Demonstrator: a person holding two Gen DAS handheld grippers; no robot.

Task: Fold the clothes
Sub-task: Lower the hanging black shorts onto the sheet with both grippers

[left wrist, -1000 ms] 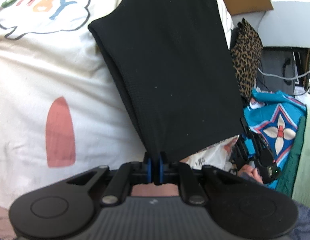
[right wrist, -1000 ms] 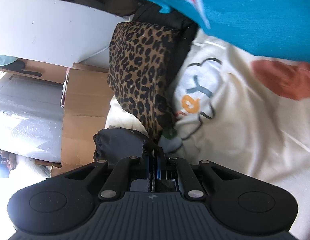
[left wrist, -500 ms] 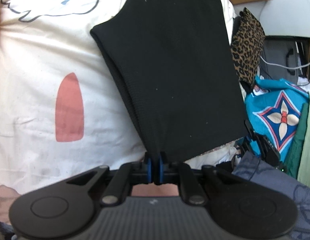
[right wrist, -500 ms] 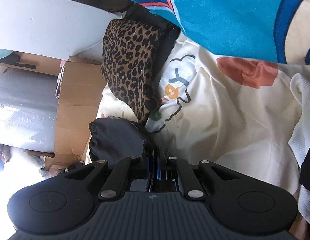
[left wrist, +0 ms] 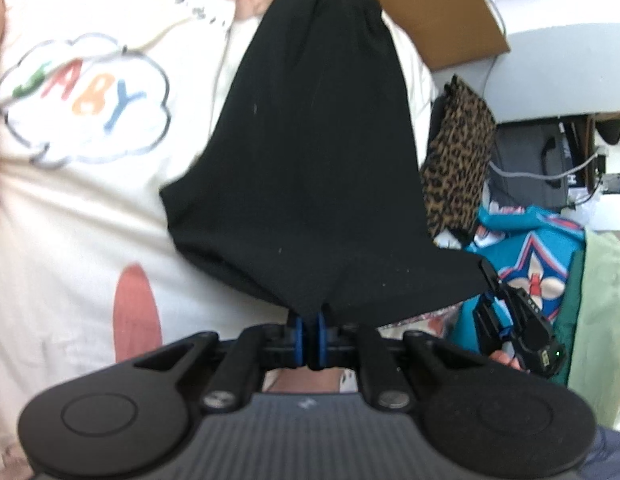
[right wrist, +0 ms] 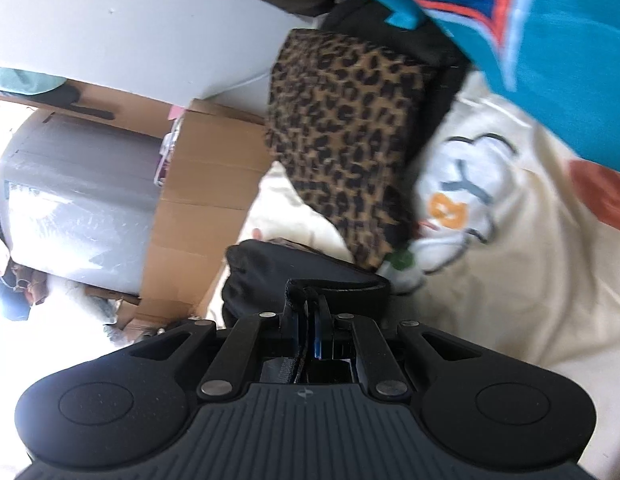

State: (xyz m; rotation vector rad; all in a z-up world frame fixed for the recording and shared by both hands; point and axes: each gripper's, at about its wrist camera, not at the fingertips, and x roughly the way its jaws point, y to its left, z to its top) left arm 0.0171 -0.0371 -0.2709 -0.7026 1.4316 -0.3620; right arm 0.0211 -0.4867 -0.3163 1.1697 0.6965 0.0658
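My left gripper (left wrist: 308,322) is shut on the near corner of a black garment (left wrist: 313,168), which stretches away over a cream sheet (left wrist: 70,216) printed with "BABY" in a cloud. My right gripper (right wrist: 310,312) is shut on another edge of the same black garment (right wrist: 270,268), bunched just ahead of the fingers. The right gripper also shows in the left wrist view (left wrist: 509,320), at the garment's right corner.
A leopard-print garment (right wrist: 341,136) lies beside the black one, also seen in the left wrist view (left wrist: 457,160). A turquoise patterned cloth (left wrist: 525,252) and a pale green cloth (left wrist: 601,312) lie to the right. Cardboard boxes (right wrist: 206,200) and a white panel (right wrist: 130,28) stand beyond.
The black garment has been lifted and drawn back, now folding over itself with its far edge gathered. The right wrist view has swung nearer the leopard-print garment.
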